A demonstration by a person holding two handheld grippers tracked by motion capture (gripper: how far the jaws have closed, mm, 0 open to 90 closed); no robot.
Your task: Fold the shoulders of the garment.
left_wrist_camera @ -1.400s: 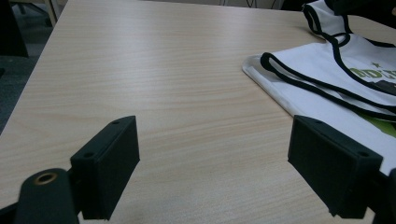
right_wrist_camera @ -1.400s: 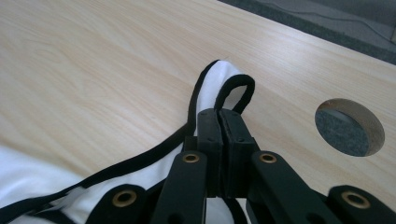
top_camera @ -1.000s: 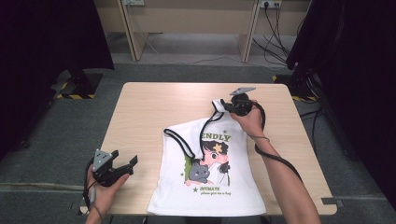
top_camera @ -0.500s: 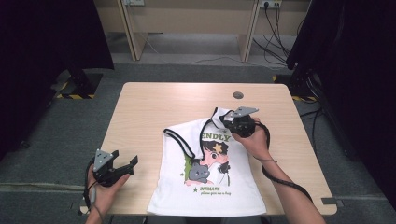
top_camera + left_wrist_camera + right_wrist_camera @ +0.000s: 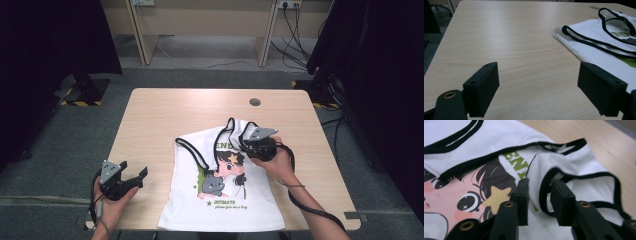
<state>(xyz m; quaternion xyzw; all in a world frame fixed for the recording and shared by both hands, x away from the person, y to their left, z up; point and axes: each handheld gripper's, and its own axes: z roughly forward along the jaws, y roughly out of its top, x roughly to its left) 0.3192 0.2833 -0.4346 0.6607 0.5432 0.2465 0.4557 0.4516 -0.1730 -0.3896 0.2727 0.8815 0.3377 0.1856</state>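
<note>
A white tank top (image 5: 225, 197) with black trim and a cartoon girl print lies flat on the wooden table (image 5: 165, 115). Its right shoulder strap (image 5: 574, 162) is folded over onto the chest. My right gripper (image 5: 243, 145) rests on that fold. Its jaws have just been opening, and the black-edged strap lies loose between them in the right gripper view (image 5: 539, 188), so it is open. My left gripper (image 5: 135, 172) waits at the table's near left corner, open and with nothing between its jaws (image 5: 539, 85). The tank top (image 5: 604, 42) lies off to its right.
A round cable hole (image 5: 255, 102) sits near the table's far edge. Bare wood stretches left of the shirt. Cables (image 5: 295, 30) run over the floor behind the table, and dark curtains (image 5: 45, 55) stand on both sides.
My right gripper pulled the shoulder strap from the far right back toward me onto the shirt's chest, then its jaws parted. The left gripper stayed put.
</note>
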